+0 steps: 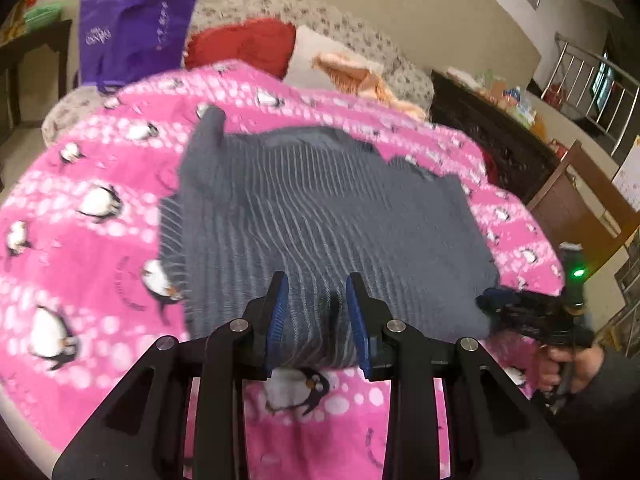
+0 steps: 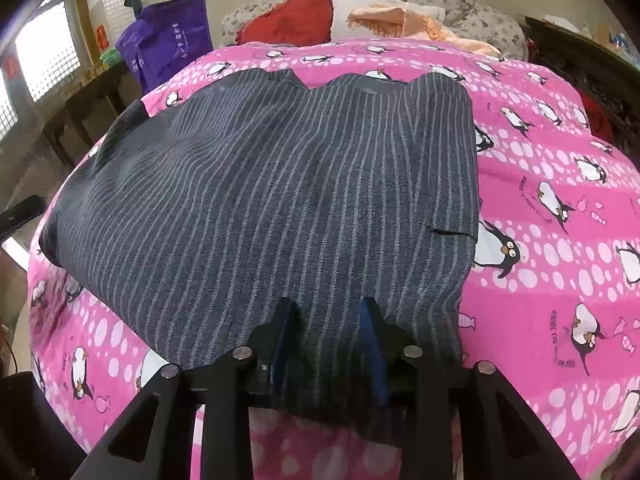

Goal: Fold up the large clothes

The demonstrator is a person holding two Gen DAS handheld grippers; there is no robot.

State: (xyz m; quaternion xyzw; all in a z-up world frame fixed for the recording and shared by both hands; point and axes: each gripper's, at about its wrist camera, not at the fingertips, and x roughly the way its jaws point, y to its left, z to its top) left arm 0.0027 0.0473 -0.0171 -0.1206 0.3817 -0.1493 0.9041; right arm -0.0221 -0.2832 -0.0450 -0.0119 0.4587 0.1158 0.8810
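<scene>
Left gripper (image 1: 316,292) nearest, fingers spread astride the near hem of one grey striped garment (image 1: 320,208); not pinching. Right gripper (image 2: 330,320) at 3 o'clock, likewise spread over cloth. Garment lies mid pink penguin quilt (image 1: 80,240). Risk: unpinched hem slips, fold skews. Two grippers.

Left wrist view: low over the near edge of the bed (image 1: 80,208), looking obliquely down past its own claw (image 1: 318,320). Right wrist view: steeper, closer. Both face the headboard end; shared: grey striped garment (image 2: 260,200), pink penguin blanket (image 2: 560,160), purple bag (image 1: 136,24).
</scene>
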